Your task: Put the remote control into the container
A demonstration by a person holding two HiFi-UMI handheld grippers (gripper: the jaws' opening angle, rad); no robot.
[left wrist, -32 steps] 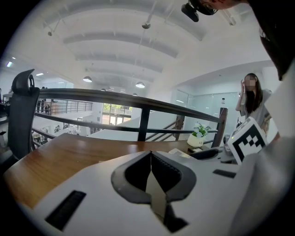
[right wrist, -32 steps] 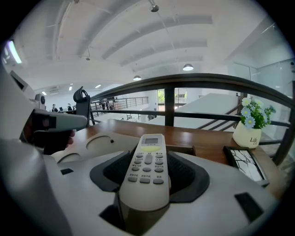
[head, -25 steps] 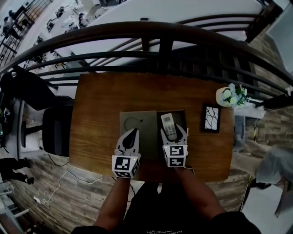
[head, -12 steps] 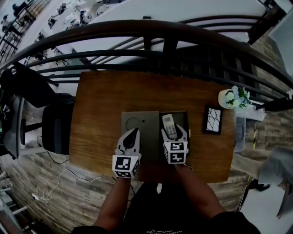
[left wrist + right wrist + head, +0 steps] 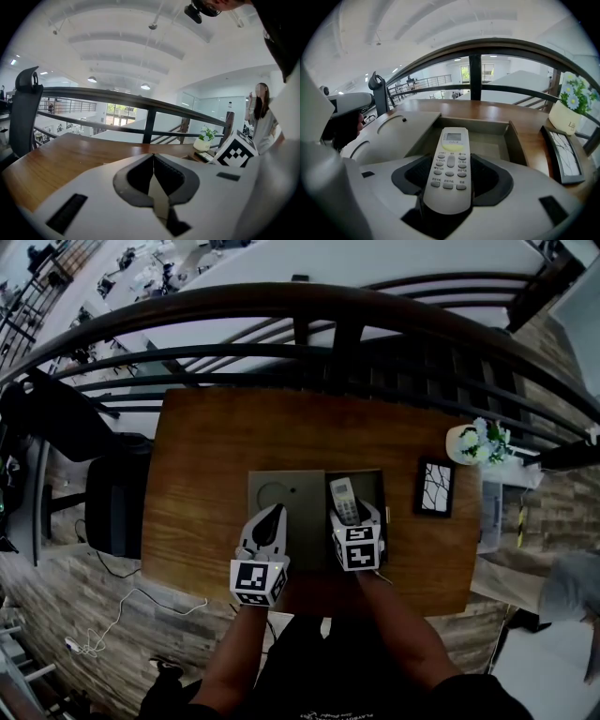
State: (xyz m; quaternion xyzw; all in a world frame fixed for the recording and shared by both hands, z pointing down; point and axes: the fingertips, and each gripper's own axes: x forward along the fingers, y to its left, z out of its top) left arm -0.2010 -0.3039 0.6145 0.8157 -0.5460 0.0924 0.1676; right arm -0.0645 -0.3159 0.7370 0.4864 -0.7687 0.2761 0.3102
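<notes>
My right gripper [image 5: 355, 517] [image 5: 449, 174] is shut on a white remote control [image 5: 449, 168] [image 5: 343, 500], buttons up. The remote's screen end reaches out over the open grey container [image 5: 370, 482] [image 5: 513, 139] in the middle of the wooden table [image 5: 216, 451]. Beside the container on the left lies its flat grey lid [image 5: 287, 498] [image 5: 403, 125]. My left gripper [image 5: 267, 522] [image 5: 153, 177] is shut with nothing in it, over the near edge of the lid.
A small framed picture [image 5: 433, 486] [image 5: 564, 154] lies right of the container, with a white pot of flowers [image 5: 472, 439] [image 5: 570, 111] beyond it. A dark railing [image 5: 309, 329] runs behind the table. An office chair [image 5: 108, 498] stands at the table's left end.
My right gripper has carried the remote slightly forward and left over the container. The left gripper has stayed in place.
</notes>
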